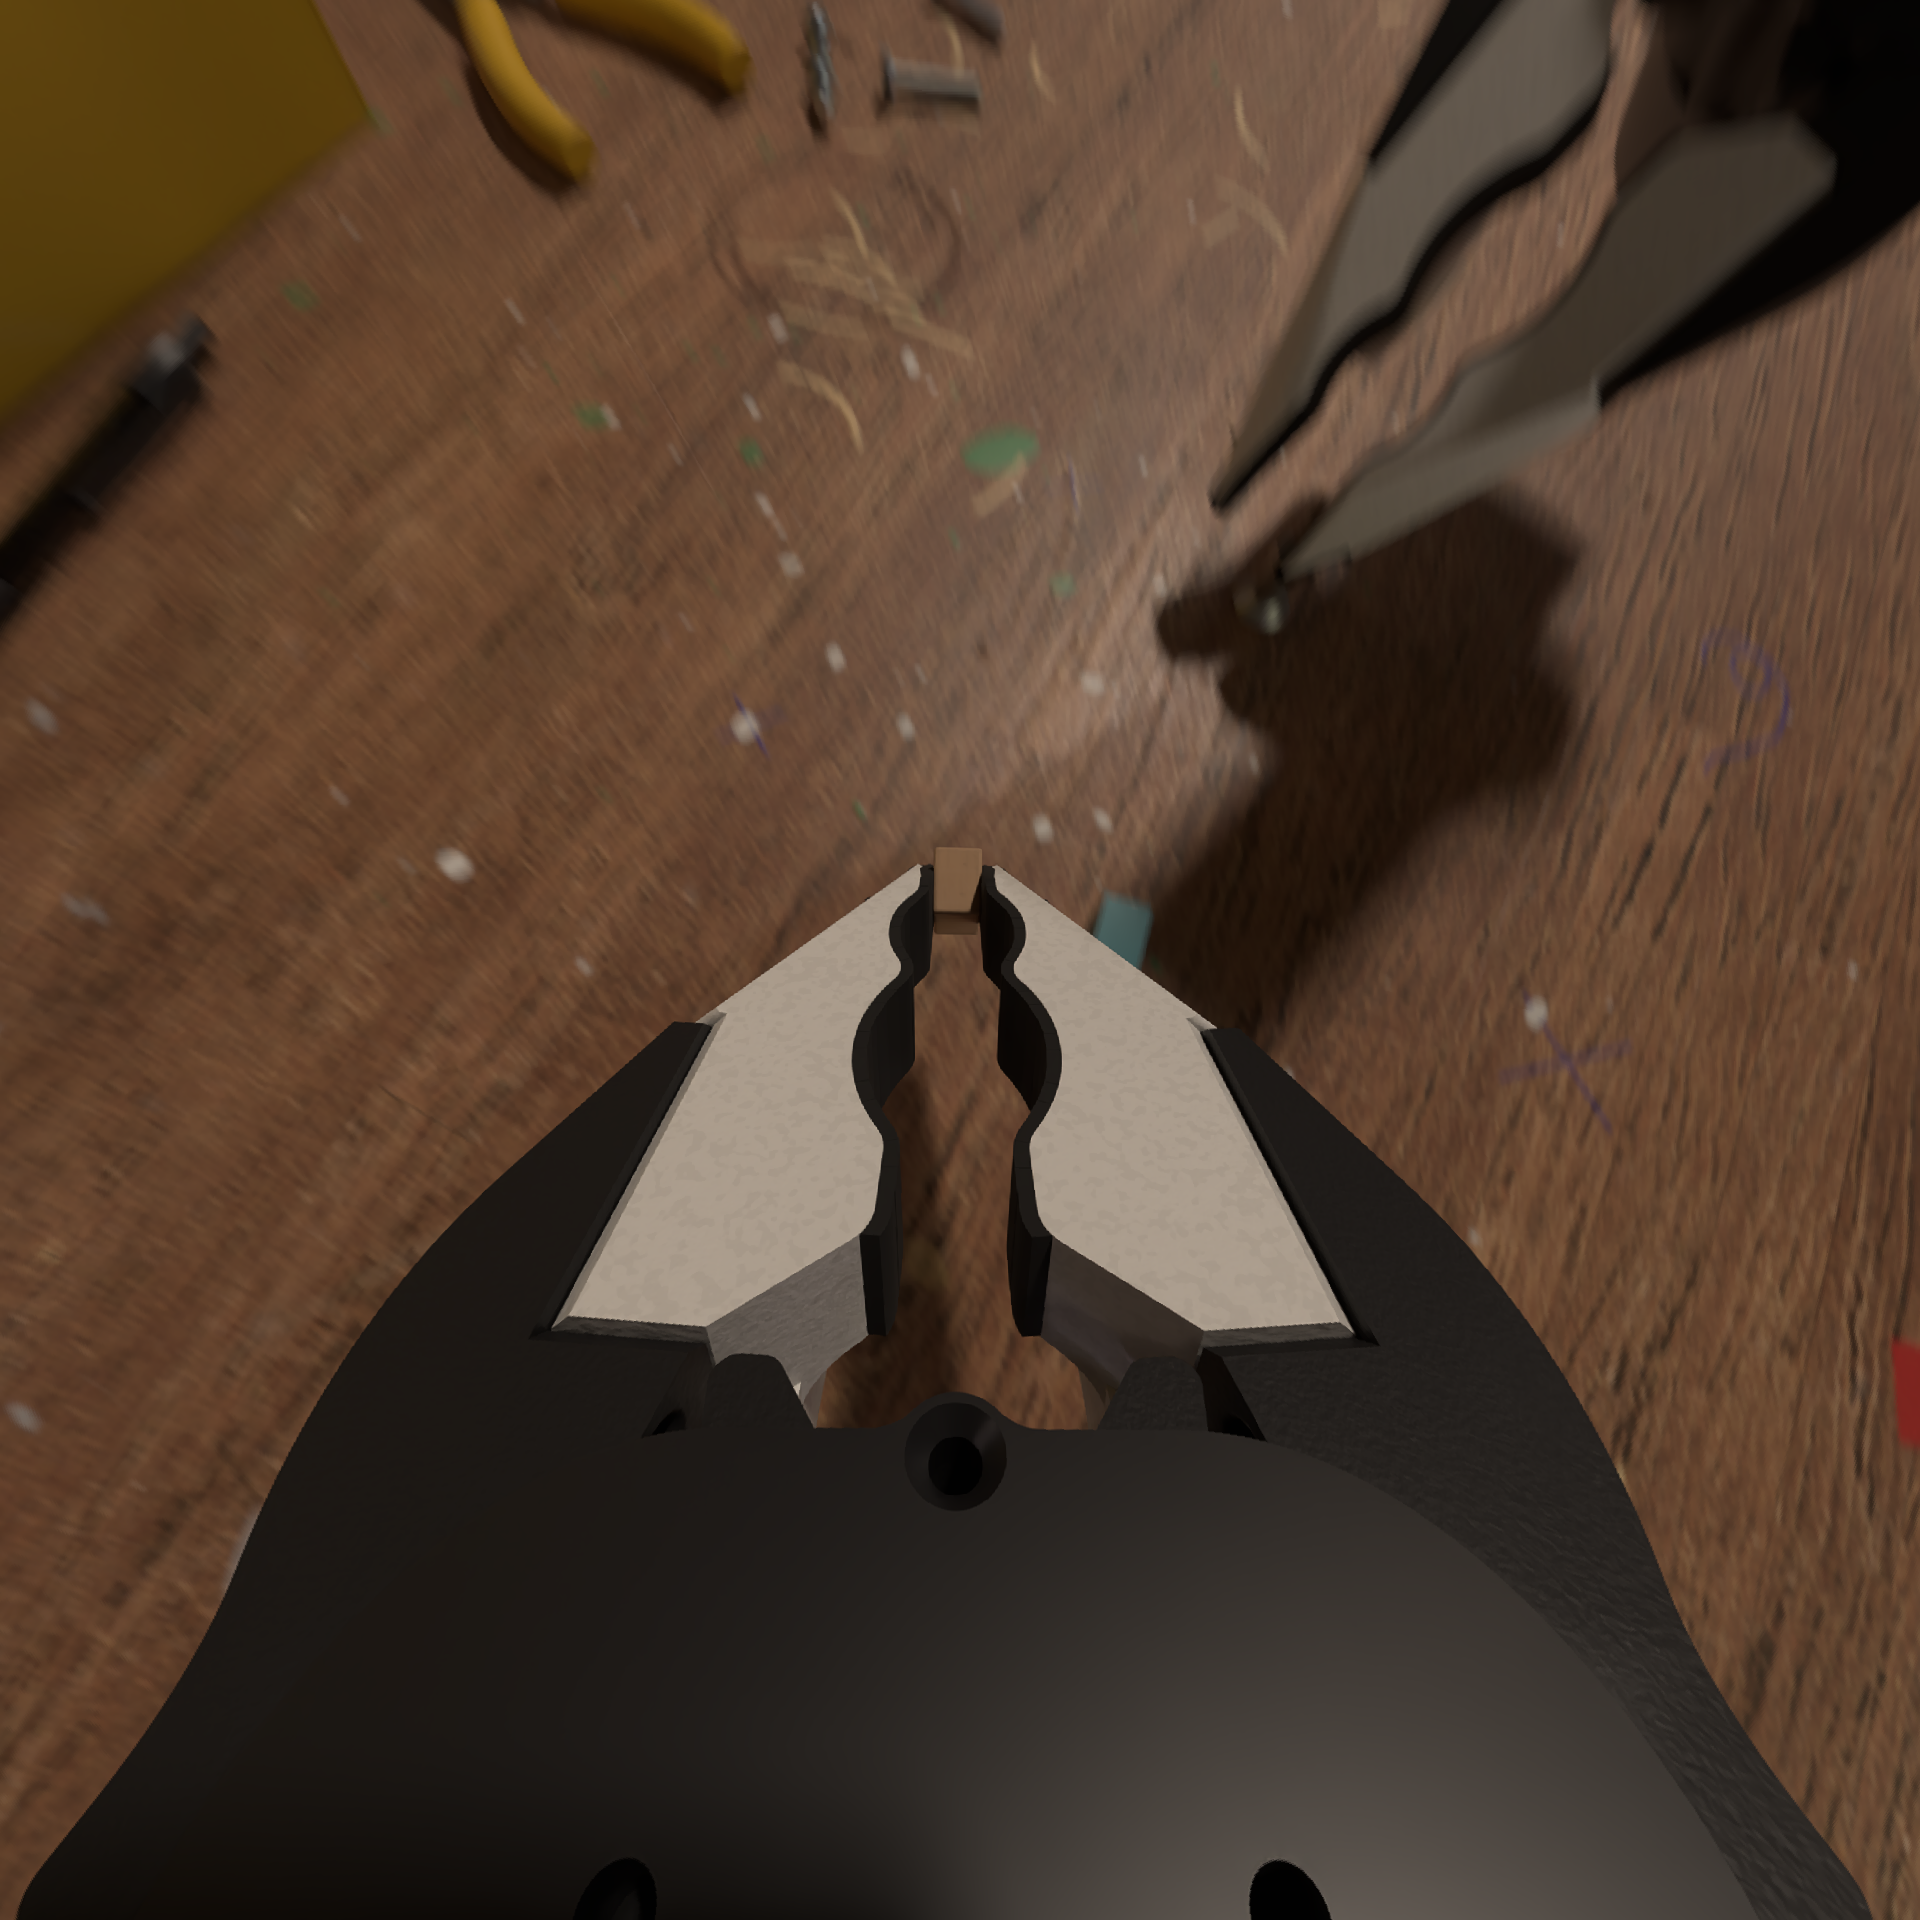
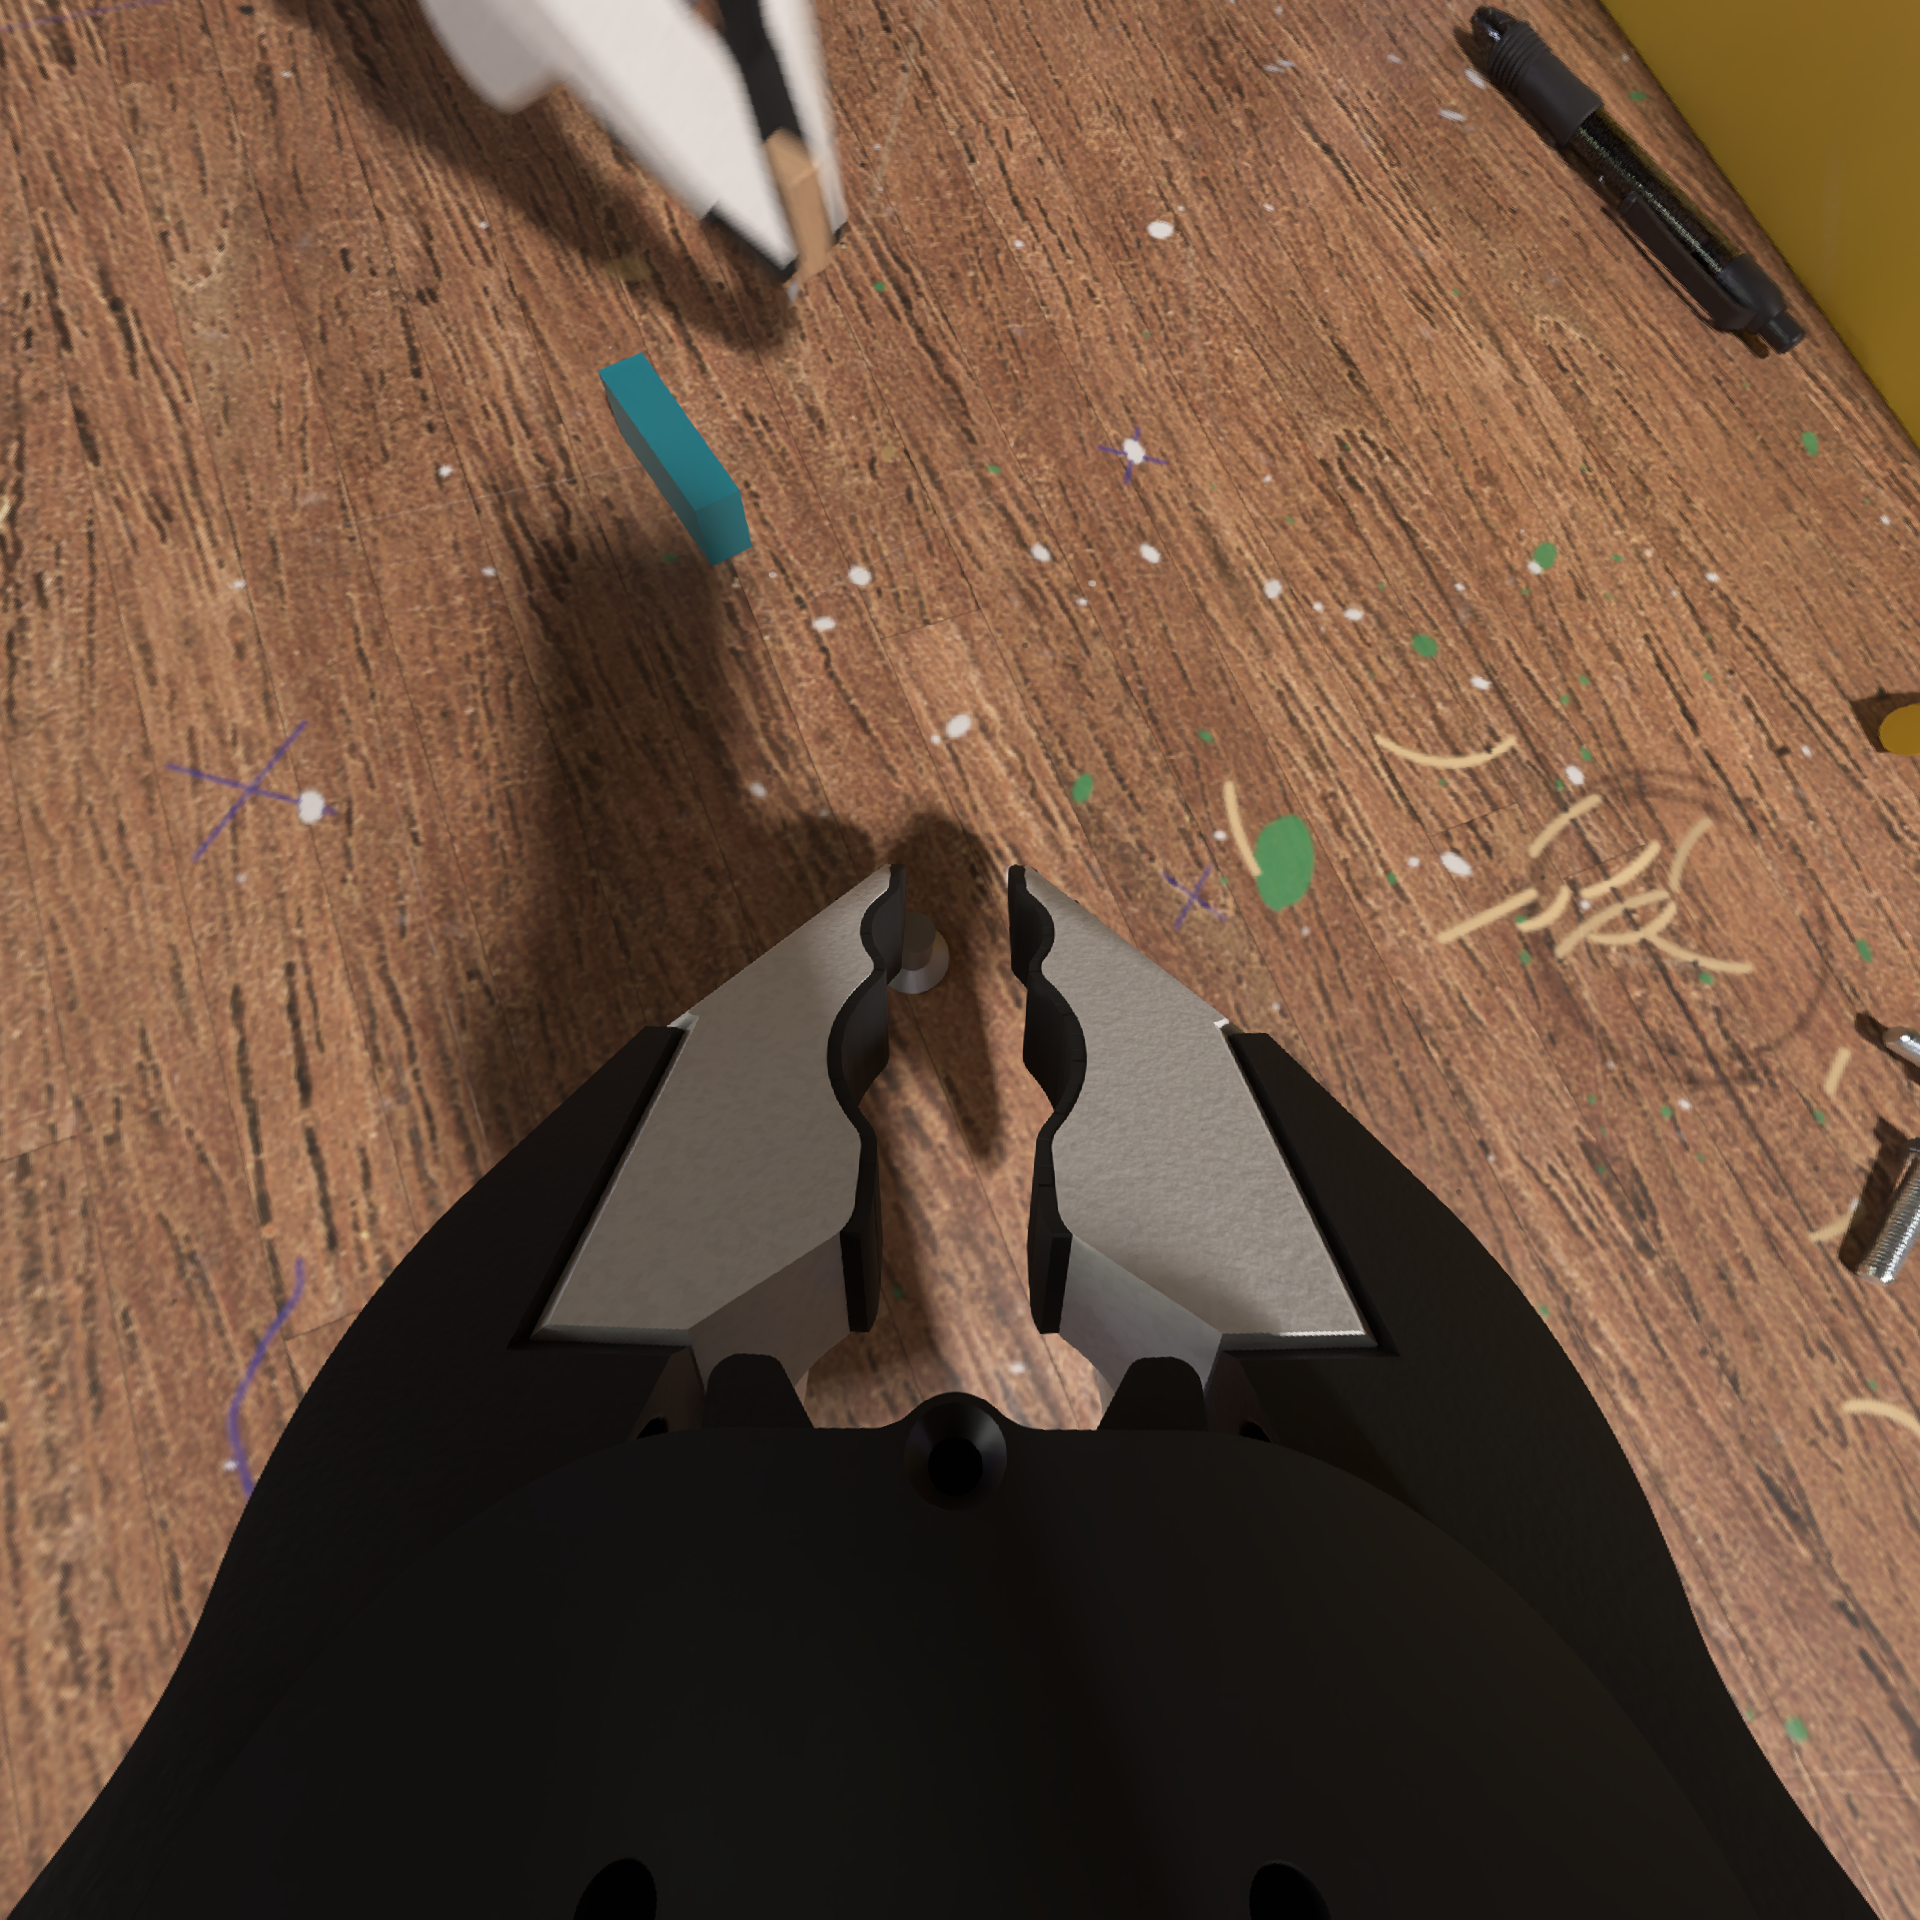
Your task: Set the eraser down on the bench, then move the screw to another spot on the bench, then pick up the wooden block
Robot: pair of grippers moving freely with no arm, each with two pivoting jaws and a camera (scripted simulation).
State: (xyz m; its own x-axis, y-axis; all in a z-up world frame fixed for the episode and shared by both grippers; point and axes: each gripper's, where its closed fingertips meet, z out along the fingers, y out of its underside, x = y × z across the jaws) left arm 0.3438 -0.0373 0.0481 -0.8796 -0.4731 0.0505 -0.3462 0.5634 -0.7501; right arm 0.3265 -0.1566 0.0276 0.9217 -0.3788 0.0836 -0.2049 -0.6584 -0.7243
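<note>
My left gripper (image 1: 957,871) is shut on a small wooden block (image 1: 957,902) pinched at its fingertips, held above the bench. The teal eraser (image 1: 1124,925) lies on the bench, partly hidden behind my left gripper's right finger; it shows whole in the right wrist view (image 2: 675,457). My right gripper (image 2: 954,891) is open, tips low over the bench. The small grey screw (image 2: 922,961) stands on the bench just inside its left finger. The left gripper with the block (image 2: 805,213) shows at the top of the right wrist view. The right gripper (image 1: 1273,566) shows at the upper right of the left wrist view.
A black pen (image 2: 1631,177) lies beside a yellow box (image 2: 1829,156). Yellow-handled pliers (image 1: 540,94) and loose bolts (image 1: 930,78) lie at the far side. More bolts (image 2: 1896,1216) sit at the right edge. The wooden bench (image 2: 416,935) bears paint specks and shavings.
</note>
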